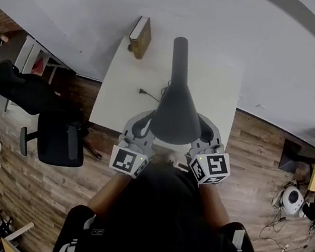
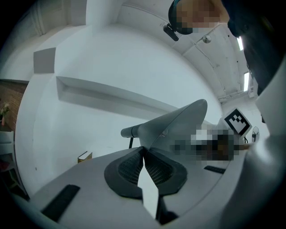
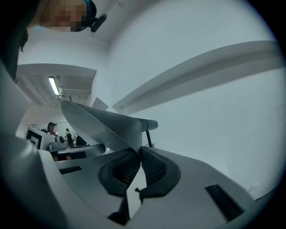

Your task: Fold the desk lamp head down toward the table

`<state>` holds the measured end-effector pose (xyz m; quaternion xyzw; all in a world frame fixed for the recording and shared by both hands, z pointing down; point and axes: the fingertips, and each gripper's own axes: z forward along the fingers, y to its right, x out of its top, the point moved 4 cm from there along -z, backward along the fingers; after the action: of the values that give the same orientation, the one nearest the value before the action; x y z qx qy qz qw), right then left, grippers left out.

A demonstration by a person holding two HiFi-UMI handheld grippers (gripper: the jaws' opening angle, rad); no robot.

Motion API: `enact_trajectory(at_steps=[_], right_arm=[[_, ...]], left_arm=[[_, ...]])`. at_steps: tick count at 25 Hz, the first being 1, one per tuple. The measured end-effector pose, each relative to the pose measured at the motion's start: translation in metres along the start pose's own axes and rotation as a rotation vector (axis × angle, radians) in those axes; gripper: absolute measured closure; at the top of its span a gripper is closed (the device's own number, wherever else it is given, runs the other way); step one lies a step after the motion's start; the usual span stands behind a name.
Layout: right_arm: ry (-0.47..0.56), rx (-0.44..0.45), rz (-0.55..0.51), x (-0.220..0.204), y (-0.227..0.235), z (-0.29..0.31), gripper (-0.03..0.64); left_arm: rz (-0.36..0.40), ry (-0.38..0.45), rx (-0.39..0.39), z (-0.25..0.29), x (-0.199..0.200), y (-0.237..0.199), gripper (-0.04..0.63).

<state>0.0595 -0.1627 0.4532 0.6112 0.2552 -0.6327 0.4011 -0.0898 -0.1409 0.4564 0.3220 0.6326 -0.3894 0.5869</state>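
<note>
Jaws of left gripper (image 2: 144, 151) and right gripper (image 3: 137, 151) clamped on lamp head (image 1: 176, 116) rim, opposite sides; we judge it light, rigid, hinge stiff.

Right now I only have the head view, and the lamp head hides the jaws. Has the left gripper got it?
Observer: Yes. In the left gripper view, the left gripper is shut on the thin rim of the lamp head.
Operator: And the right?
Observer: Same. In its own view the right gripper pinches the rim too.
Operator: Deep bite?
Observer: No. Both hold the rim only at the very tips of their jaws.
</note>
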Motion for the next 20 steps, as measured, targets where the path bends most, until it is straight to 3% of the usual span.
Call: enact_trajectory(at_steps=[10, 20], right_arm=[[-0.021, 0.015, -0.042, -0.001, 0.0, 0.001, 0.595], [-0.092, 0.156, -0.28, 0.022, -0.006, -0.025, 0.503]], left_arm=[[0.017, 0.004, -0.002, 0.0, -0.003, -0.001, 0.563], [0.017, 0.009, -0.006, 0.0, -0.001, -0.001, 0.563]])
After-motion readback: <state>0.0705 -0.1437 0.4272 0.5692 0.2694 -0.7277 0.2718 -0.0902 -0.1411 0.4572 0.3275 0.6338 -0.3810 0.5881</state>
